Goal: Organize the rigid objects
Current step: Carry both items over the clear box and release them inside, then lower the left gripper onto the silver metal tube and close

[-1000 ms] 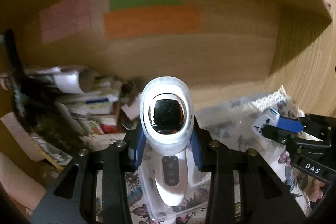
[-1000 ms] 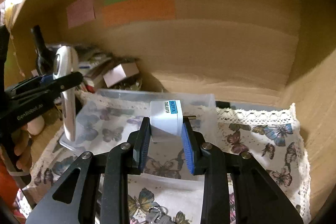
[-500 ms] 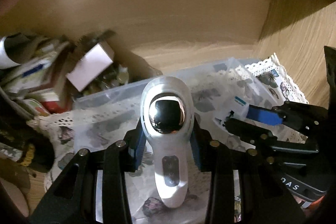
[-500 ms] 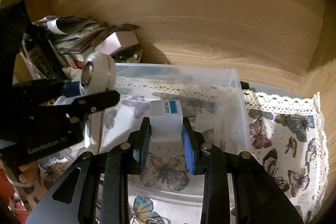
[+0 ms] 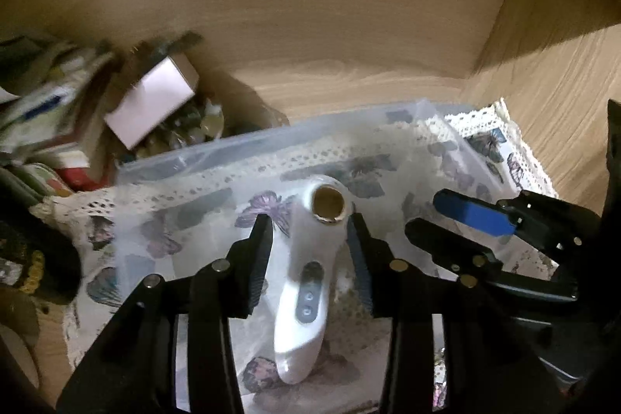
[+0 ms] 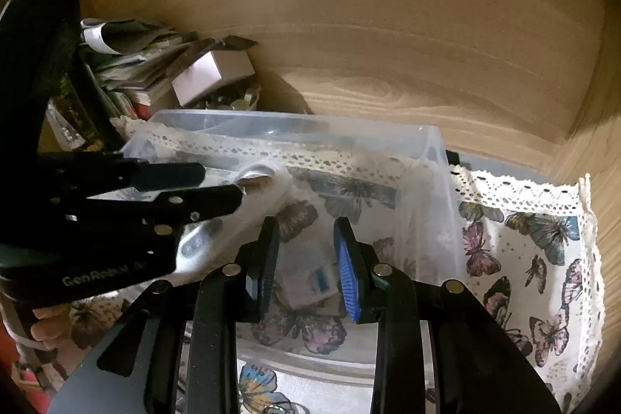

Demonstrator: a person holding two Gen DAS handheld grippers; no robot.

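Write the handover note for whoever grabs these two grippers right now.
Left gripper: open, jaws either side of the white handheld device, which lies released in the clear plastic bin.
Right gripper: open, over the white travel adapter, also in the bin.
Done: both items dropped into the bin, which sits on the butterfly cloth.
Left: pull both grippers back clear of the bin. Keys seem to lie on the cloth near the bottom edge; possibly next.

Dim, warm light throughout. Both fisheye views bend strongly and go black at the corners. The left wrist view smears with motion blur, worst on the clutter (image 5: pixel 58 119) at its left edge. A deep shadow darkens the wooden side wall (image 5: pixel 543 6) at upper right.
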